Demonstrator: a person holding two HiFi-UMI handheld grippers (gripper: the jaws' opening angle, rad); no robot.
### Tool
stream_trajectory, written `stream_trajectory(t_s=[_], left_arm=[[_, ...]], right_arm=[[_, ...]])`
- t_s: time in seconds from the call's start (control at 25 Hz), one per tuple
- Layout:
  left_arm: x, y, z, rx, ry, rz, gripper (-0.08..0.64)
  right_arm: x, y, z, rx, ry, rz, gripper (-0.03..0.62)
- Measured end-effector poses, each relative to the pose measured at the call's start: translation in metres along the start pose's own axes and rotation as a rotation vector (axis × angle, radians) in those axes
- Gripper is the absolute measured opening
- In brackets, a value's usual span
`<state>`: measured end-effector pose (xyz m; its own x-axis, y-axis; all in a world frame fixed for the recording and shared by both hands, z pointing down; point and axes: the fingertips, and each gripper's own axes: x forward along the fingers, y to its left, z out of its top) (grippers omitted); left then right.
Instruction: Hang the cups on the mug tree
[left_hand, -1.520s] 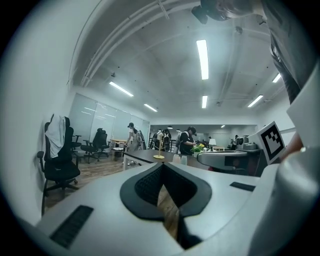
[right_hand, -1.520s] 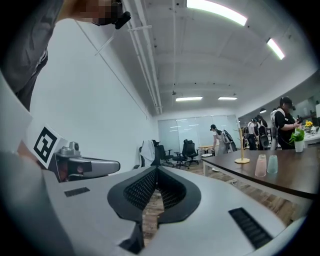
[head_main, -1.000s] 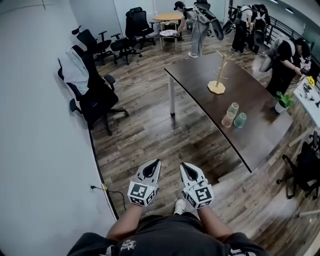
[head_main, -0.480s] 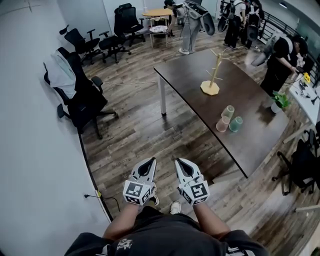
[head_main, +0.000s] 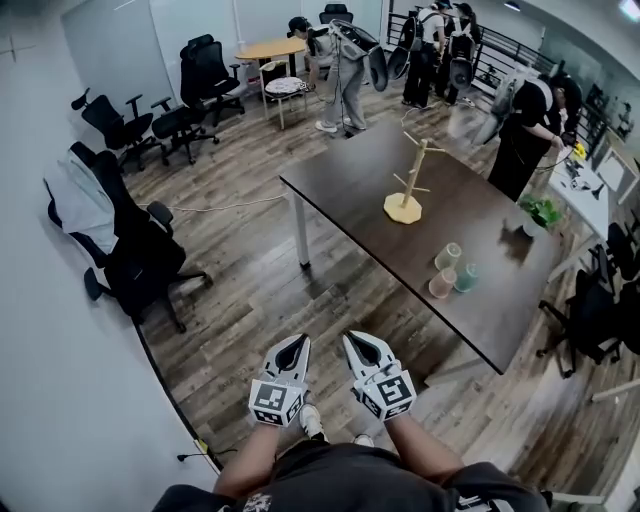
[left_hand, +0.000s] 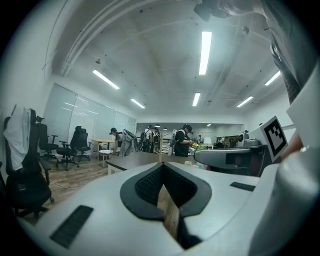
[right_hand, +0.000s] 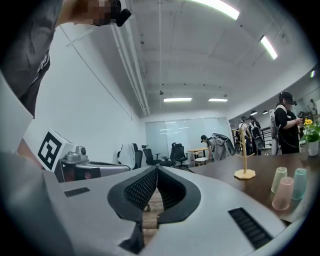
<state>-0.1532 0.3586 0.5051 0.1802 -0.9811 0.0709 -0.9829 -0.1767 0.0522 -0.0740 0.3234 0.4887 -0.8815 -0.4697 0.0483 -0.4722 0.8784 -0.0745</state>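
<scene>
A wooden mug tree (head_main: 405, 190) stands bare on the dark table (head_main: 350, 195), also in the right gripper view (right_hand: 244, 161). Three cups stand together near the table's right edge: a clear one (head_main: 447, 257), a pink one (head_main: 442, 284) and a teal one (head_main: 466, 278); the right gripper view shows them too (right_hand: 284, 193). My left gripper (head_main: 298, 342) and right gripper (head_main: 354, 339) are held side by side at my waist over the wooden floor, well short of the table. Both are shut with nothing between their jaws (left_hand: 161, 167) (right_hand: 156, 170).
Black office chairs (head_main: 130, 250) stand to the left along a white wall, and a cable (head_main: 225, 205) crosses the floor. Several people (head_main: 340, 60) stand beyond the table. A potted plant (head_main: 541, 212) sits at the table's far right, and a round table (head_main: 270, 48) is at the back.
The table, mug tree and cups have shifted left and nearer in the head view as I step forward. Both grippers stay shut at my waist.
</scene>
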Motion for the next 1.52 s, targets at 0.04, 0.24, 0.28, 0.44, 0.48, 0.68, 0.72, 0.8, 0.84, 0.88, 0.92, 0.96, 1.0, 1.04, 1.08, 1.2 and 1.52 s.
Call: stream_trajectory(t_s=[0.04, 0.24, 0.28, 0.44, 0.48, 0.68, 0.72, 0.8, 0.84, 0.88, 0.92, 0.96, 1.0, 1.04, 1.08, 1.2, 1.52], left_arm=[[0.003, 0.010, 0.002, 0.000, -0.002, -0.010, 0.006], [0.014, 0.041, 0.006, -0.008, -0.013, -0.079, 0.006], [0.015, 0.045, 0.007, -0.009, -0.013, -0.093, 0.006], [0.023, 0.059, 0.008, -0.014, -0.011, -0.128, 0.006], [0.027, 0.061, 0.009, -0.016, -0.012, -0.136, 0.006], [0.052, 0.061, 0.008, -0.011, -0.001, -0.168, 0.006], [0.057, 0.061, 0.007, -0.010, 0.003, -0.175, 0.006], [0.069, 0.061, 0.004, -0.008, 0.010, -0.191, 0.006], [0.076, 0.060, 0.003, -0.006, 0.011, -0.199, 0.006], [0.083, 0.060, 0.002, -0.003, 0.011, -0.208, 0.006], [0.092, 0.059, 0.003, -0.001, 0.011, -0.217, 0.006], [0.100, 0.058, 0.003, 0.002, 0.013, -0.227, 0.006], [0.109, 0.056, 0.003, 0.005, 0.017, -0.237, 0.006], [0.118, 0.054, 0.003, 0.008, 0.021, -0.248, 0.006], [0.127, 0.052, 0.004, 0.012, 0.025, -0.257, 0.006], [0.158, 0.042, 0.002, 0.024, 0.048, -0.282, 0.006], [0.264, 0.010, 0.001, 0.045, 0.075, -0.381, 0.006]], right_arm=[[0.009, 0.000, 0.001, 0.004, 0.002, -0.013, 0.025], [0.037, -0.001, 0.000, 0.022, 0.006, -0.076, 0.025], [0.041, -0.001, 0.001, 0.025, 0.005, -0.089, 0.025], [0.053, -0.001, 0.005, 0.024, 0.002, -0.120, 0.025], [0.053, -0.004, 0.007, 0.021, 0.002, -0.128, 0.025], [0.052, -0.030, 0.009, 0.014, 0.005, -0.186, 0.023], [0.052, -0.036, 0.008, 0.014, 0.003, -0.194, 0.025], [0.052, -0.048, 0.006, 0.018, -0.004, -0.212, 0.025], [0.053, -0.055, 0.004, 0.020, -0.008, -0.222, 0.025], [0.054, -0.063, 0.003, 0.022, -0.011, -0.232, 0.025], [0.055, -0.071, 0.001, 0.024, -0.013, -0.241, 0.025], [0.056, -0.079, 0.000, 0.027, -0.014, -0.249, 0.025], [0.057, -0.088, -0.001, 0.031, -0.015, -0.256, 0.025], [0.058, -0.097, -0.001, 0.034, -0.017, -0.262, 0.025], [0.059, -0.106, 0.000, 0.036, -0.020, -0.267, 0.025], [0.060, -0.133, -0.001, 0.042, -0.017, -0.278, 0.025], [0.063, -0.239, -0.013, 0.054, 0.006, -0.332, 0.025]])
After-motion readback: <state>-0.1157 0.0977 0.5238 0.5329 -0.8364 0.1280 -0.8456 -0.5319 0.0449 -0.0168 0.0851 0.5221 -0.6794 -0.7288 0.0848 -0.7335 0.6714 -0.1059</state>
